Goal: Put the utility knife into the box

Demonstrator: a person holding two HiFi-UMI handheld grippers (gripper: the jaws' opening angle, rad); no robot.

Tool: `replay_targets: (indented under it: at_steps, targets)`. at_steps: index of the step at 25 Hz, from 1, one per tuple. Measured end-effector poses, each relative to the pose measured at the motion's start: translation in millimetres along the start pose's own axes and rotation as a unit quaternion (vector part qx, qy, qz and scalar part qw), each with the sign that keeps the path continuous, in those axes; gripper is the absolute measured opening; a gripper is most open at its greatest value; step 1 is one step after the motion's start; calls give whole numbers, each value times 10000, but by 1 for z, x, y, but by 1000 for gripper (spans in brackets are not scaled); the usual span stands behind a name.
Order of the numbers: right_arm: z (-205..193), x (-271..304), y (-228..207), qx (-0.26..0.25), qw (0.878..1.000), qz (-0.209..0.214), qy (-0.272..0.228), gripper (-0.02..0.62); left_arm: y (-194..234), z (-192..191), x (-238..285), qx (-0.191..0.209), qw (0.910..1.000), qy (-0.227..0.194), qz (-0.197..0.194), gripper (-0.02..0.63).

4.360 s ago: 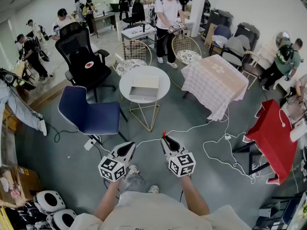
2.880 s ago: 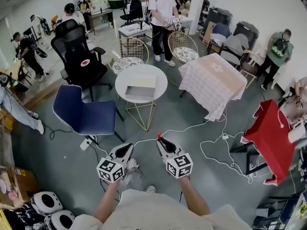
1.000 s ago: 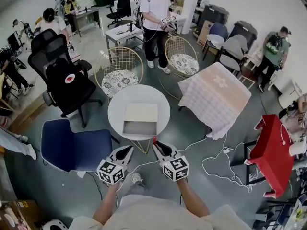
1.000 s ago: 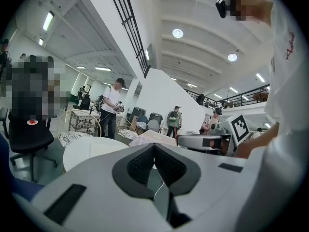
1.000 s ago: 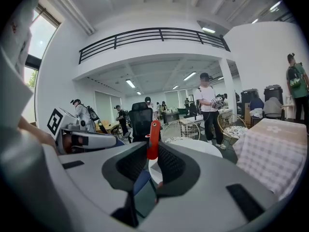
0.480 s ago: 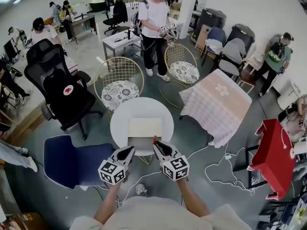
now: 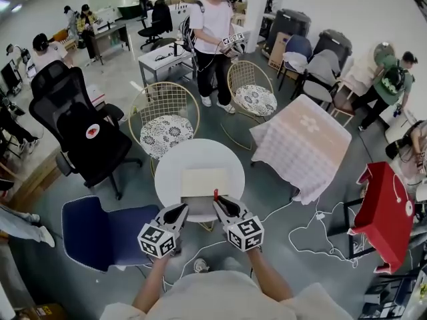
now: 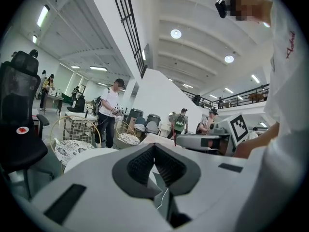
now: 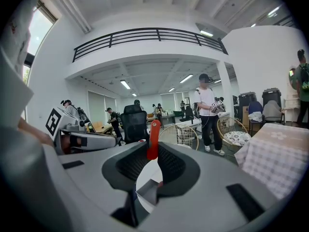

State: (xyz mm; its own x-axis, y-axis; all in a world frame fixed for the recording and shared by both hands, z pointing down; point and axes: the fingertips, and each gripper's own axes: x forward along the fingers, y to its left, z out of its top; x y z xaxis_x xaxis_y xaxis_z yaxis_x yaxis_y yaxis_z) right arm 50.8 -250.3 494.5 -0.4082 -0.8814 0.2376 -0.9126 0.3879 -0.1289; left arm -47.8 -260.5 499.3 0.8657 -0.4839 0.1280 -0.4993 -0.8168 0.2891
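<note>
An open pale cardboard box (image 7: pixel 203 187) lies on a round white table (image 7: pixel 175 172) just beyond both grippers. My right gripper (image 7: pixel 219 203) is shut on a red utility knife (image 7: pixel 215 194), which sticks up from its tips at the box's near edge. In the right gripper view the knife (image 9: pixel 153 138) stands upright between the dark pads of the right gripper (image 9: pixel 153 151). My left gripper (image 7: pixel 179 212) hovers at the table's near rim. In the left gripper view, the left gripper (image 8: pixel 154 146) is shut with nothing in it.
A blue chair (image 7: pixel 107 229) stands left of the table, with a black office chair (image 7: pixel 87 129) behind it. Two wire chairs (image 7: pixel 163 115) sit beyond the table. A cloth-covered table (image 7: pixel 300 135) and floor cables (image 7: pixel 313 225) are to the right. A person (image 7: pixel 213 25) stands farther back.
The view has advanced toward the round table, so the table and box now lie just past the gripper tips. The right gripper still holds the knife.
</note>
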Motion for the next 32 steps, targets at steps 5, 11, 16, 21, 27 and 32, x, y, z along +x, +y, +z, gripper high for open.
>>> replay_targets:
  at_steps: [5, 11, 16, 21, 27, 32]
  targets:
    - [-9, 9, -4, 104, 9999, 66, 99, 78, 7, -14, 0, -137, 9998, 138, 104, 11]
    - [-8, 18, -17, 96, 9995, 271, 152, 78, 14, -14, 13, -200, 9992, 136, 319, 11]
    - [-11, 29, -37, 85, 9990, 383, 234, 78, 21, -12, 34, -205, 9989, 140, 408, 11]
    - [-37, 29, -46, 272, 9970, 470, 543, 78, 23, -33, 36, -459, 9967, 334, 580, 11]
    - [-76, 30, -50, 499, 9926, 570, 953, 78, 25, -65, 33, -798, 9922, 545, 782, 11]
    - [-106, 31, -46, 637, 9878, 629, 1271, 78, 30, -88, 29, -1065, 9880, 633, 920, 11]
